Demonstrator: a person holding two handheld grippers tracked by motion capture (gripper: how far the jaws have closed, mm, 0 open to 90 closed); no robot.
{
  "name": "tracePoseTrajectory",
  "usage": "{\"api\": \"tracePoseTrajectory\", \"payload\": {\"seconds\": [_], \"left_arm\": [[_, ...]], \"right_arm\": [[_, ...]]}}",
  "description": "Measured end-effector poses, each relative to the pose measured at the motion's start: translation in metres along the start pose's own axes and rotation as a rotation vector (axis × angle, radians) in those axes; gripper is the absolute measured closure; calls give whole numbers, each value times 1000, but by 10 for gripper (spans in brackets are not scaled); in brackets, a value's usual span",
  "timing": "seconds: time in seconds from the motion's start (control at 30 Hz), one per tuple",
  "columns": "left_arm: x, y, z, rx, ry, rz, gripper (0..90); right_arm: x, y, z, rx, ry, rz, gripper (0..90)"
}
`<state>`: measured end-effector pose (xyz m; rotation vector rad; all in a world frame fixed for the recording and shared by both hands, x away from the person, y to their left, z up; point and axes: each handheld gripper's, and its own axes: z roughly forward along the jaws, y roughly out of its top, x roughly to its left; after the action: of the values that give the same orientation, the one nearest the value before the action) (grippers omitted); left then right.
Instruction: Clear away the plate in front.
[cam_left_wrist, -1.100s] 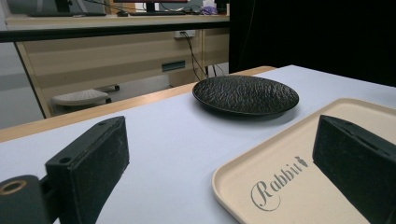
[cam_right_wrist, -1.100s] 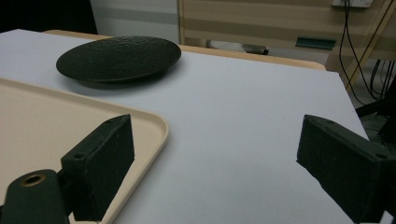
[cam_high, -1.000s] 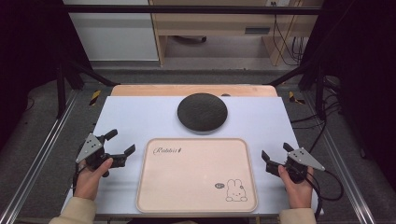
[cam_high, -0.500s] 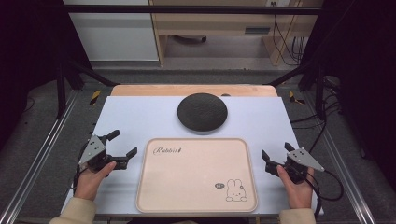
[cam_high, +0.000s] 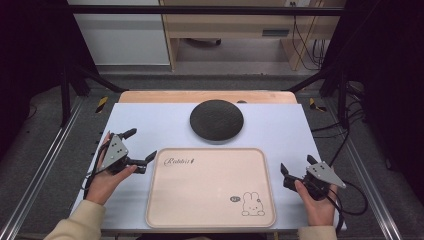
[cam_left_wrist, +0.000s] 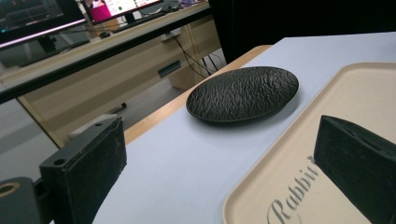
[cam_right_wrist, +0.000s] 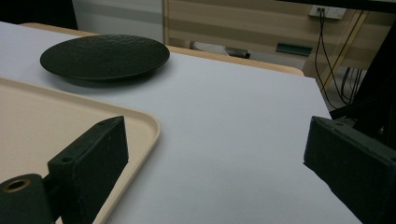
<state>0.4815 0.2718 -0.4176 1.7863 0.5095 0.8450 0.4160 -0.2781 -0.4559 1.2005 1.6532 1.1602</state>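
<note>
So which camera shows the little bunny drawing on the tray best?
The high view: the bunny sits in plain sight near the corner of the tray. The left gripper view catches the tray's lettering end, and the right gripper view a plain rim corner.

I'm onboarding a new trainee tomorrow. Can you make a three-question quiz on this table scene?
1. True or false: the black plate sits on the beige tray.
2. Which hand-held gripper is nearer the tray's rabbit drawing: A) left hand-held gripper B) right hand-held gripper?
3. Fill in: both hand-held grippers have their jaws ____.

Key: 1 false, it sits on the table beyond the tray; 2 B; 3 open.
</note>
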Motion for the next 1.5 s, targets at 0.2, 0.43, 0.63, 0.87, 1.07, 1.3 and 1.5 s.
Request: {"api": "tracePoseTrajectory", "payload": {"seconds": [0.2, 0.43, 0.63, 0.87, 1.07, 1.3, 1.5], "left_arm": [[7, 22, 25, 35, -79, 61, 31], [9, 44, 43, 92, -123, 197, 32], [4, 68, 57, 137, -161, 343, 32], [-4, 89, 72, 150, -181, 502, 42], [-11, 97, 87, 180, -174, 680, 79], [-18, 86, 105, 209, -168, 805, 173], [-14, 69, 122, 213, -133, 906, 290]], "right_arm": [[-1, -1, 0, 0, 8, 9, 60], [-4, -2, 1, 9, 8, 18, 62], [-4, -2, 0, 11, 12, 24, 61], [-5, -2, 1, 13, 8, 22, 60], [-6, -3, 1, 13, 6, 24, 60], [-6, -3, 1, 16, 4, 25, 62], [-6, -3, 2, 18, 0, 23, 64]]}}
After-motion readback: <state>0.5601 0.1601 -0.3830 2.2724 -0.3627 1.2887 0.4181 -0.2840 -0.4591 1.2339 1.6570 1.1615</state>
